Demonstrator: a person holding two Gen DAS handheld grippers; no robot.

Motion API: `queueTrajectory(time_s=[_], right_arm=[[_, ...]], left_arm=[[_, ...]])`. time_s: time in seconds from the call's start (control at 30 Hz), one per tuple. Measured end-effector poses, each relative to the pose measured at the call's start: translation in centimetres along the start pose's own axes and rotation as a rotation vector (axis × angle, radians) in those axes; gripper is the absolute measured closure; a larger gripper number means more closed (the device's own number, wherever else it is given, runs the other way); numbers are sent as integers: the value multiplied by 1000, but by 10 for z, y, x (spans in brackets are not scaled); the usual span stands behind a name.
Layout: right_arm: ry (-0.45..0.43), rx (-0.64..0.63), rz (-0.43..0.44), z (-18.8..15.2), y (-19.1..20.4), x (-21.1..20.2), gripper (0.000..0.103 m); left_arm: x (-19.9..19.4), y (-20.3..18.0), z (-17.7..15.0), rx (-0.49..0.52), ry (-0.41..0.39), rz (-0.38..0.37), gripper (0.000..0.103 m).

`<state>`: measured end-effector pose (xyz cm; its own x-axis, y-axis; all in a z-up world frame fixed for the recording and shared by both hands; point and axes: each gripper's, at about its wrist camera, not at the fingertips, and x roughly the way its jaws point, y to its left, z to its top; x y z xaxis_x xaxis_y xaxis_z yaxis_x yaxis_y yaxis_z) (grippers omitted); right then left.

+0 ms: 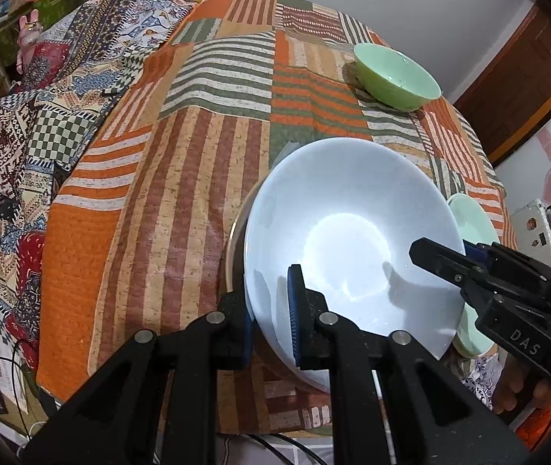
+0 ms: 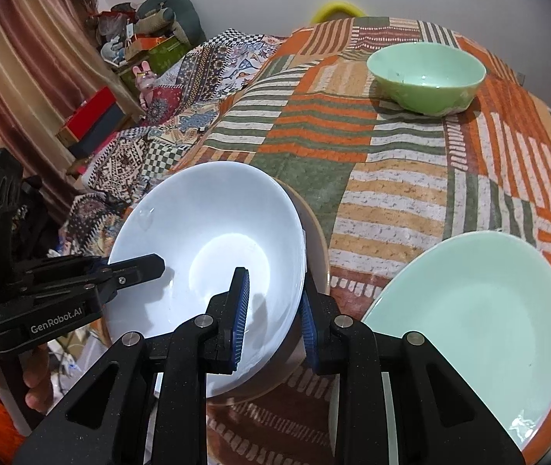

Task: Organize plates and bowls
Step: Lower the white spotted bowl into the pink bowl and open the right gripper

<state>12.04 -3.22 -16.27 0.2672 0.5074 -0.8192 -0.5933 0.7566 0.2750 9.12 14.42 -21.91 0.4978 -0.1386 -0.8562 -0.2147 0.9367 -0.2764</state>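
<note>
Right wrist: white bowl (image 2: pixel 205 240) atop brown plate (image 2: pixel 316 232)

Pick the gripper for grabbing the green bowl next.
Right, probably. The green bowl sits far off on the side of the right gripper; the left gripper is across the white bowl, whose rim both straddle.

**Patchwork cloth and what rests on it**

We see a table under a striped orange patchwork cloth (image 2: pixel 411 201). On it sit a green bowl (image 2: pixel 426 77) at the far side, a pale green plate (image 2: pixel 481 317) nearer, and a tan plate (image 2: pixel 316 232) beside it
</note>
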Motion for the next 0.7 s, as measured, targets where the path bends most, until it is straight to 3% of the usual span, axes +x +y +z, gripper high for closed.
queueTrajectory(time_s=[0.7], right_arm=[[44,-61,-30,4,5,-4,78]], left_arm=[[2,-1,6,-5,29,43,89]])
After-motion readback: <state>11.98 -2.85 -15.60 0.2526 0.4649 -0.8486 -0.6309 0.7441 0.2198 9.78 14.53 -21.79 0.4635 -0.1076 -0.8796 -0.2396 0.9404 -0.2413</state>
